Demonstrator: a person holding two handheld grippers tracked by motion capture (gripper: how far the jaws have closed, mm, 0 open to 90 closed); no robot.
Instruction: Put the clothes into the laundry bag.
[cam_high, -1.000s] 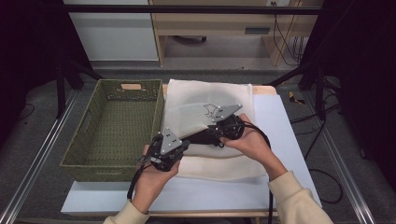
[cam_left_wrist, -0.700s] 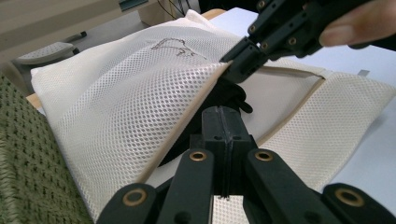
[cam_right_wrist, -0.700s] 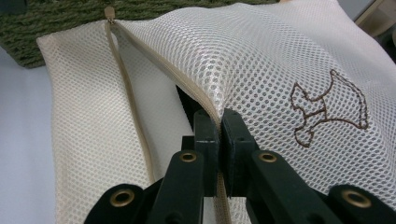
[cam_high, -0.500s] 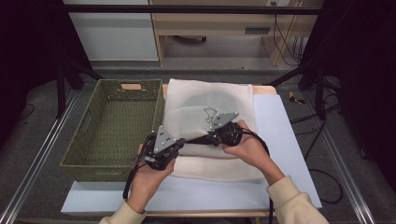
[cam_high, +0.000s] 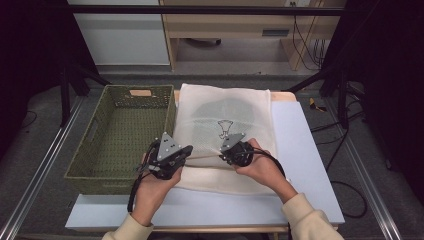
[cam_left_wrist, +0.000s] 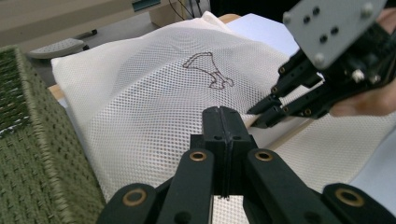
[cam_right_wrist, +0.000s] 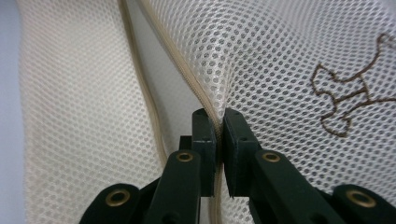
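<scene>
A white mesh bag (cam_high: 225, 117) with a brown stitched emblem (cam_high: 226, 129) lies flat on the table, and a dark item shows through its far half. My left gripper (cam_high: 186, 154) is shut on the bag's near-left zipper edge. My right gripper (cam_high: 222, 156) is shut on the same edge a short way to the right. In the right gripper view the jaws (cam_right_wrist: 218, 126) pinch the upper zipper edge, with the lower zipper tape (cam_right_wrist: 140, 84) lying apart to the left. In the left gripper view my jaws (cam_left_wrist: 223, 119) are closed against the mesh, and the other gripper (cam_left_wrist: 264, 112) pinches the edge just beyond.
A green woven basket (cam_high: 95, 127) stands against the bag's left side, and its wall (cam_left_wrist: 37, 154) is close beside my left gripper. The white table (cam_high: 305, 150) lies bare to the right of the bag. A desk and cables sit beyond the far edge.
My right gripper has moved toward the person and slightly left along the bag, closer to the near edge. The left gripper has barely shifted.
</scene>
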